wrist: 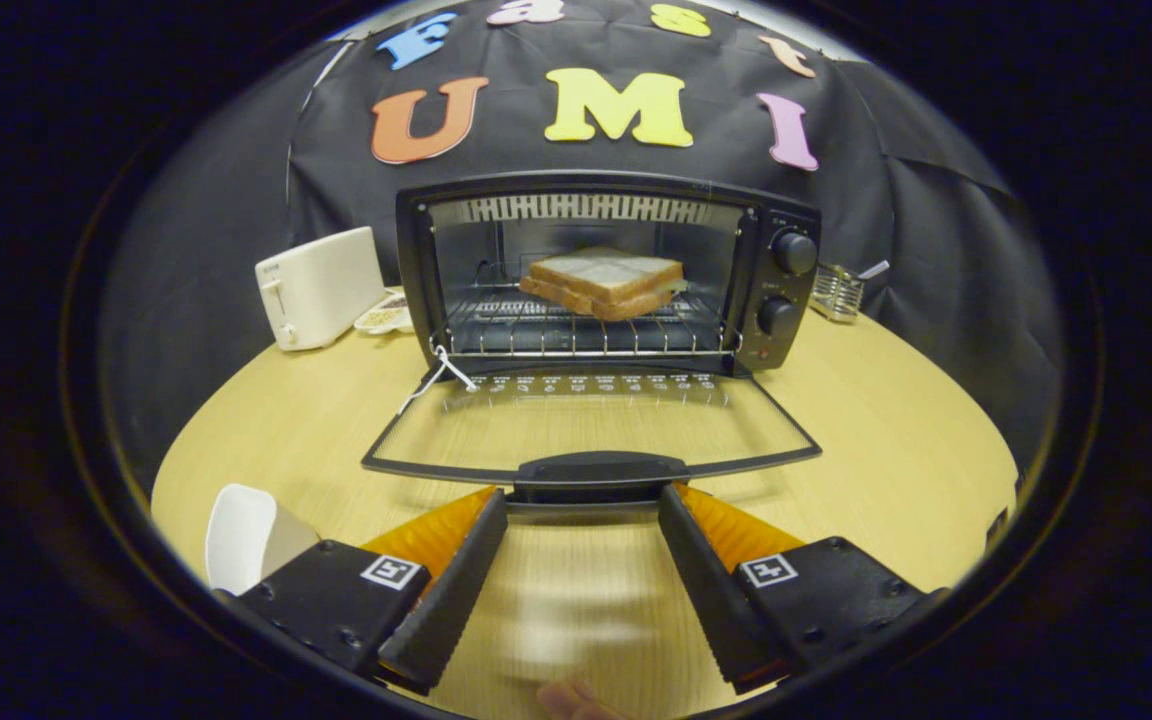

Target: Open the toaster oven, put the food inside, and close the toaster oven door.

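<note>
Beyond my spread, empty gripper (583, 510), the sandwich (604, 283) already sits on the oven (606, 270) rack, so I judge only closing remains: lift the lowered door's handle (603, 468) just ahead.

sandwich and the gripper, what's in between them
In the gripper view, the lowered glass door with its handle lies flat between the open gripper and the sandwich on the rack.

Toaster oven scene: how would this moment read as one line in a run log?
oven: door open flat | sandwich: on rack inside | gripper: open, fingers at door handle | left: close door
</note>
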The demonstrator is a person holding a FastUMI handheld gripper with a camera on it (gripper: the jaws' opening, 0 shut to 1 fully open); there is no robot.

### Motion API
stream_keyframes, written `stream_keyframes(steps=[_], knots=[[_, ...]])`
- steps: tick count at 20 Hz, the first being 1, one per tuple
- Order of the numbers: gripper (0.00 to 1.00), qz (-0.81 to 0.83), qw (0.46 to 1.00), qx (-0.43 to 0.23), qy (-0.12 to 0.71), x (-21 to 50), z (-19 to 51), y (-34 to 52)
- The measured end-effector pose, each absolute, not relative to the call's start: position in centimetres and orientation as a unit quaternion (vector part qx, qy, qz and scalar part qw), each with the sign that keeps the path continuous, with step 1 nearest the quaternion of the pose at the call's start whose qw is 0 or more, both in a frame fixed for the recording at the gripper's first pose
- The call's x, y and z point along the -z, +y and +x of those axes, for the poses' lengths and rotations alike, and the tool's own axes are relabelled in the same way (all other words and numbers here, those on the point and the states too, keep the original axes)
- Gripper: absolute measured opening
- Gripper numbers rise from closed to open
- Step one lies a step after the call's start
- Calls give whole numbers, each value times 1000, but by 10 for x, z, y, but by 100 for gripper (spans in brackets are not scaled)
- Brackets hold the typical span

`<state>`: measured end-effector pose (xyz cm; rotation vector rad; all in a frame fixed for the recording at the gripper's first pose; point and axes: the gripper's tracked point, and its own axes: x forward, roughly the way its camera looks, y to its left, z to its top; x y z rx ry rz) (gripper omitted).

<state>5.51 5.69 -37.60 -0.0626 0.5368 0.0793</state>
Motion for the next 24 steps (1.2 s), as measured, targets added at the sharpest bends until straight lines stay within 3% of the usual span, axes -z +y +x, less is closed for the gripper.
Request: stream_keyframes(steps=[7, 19, 24], knots=[[100, -28, 971, -42, 233, 346, 50, 59], [100, -81, 993, -42, 80, 263, 63, 66], [100, -55, 995, -39, 71, 237, 67, 64]])
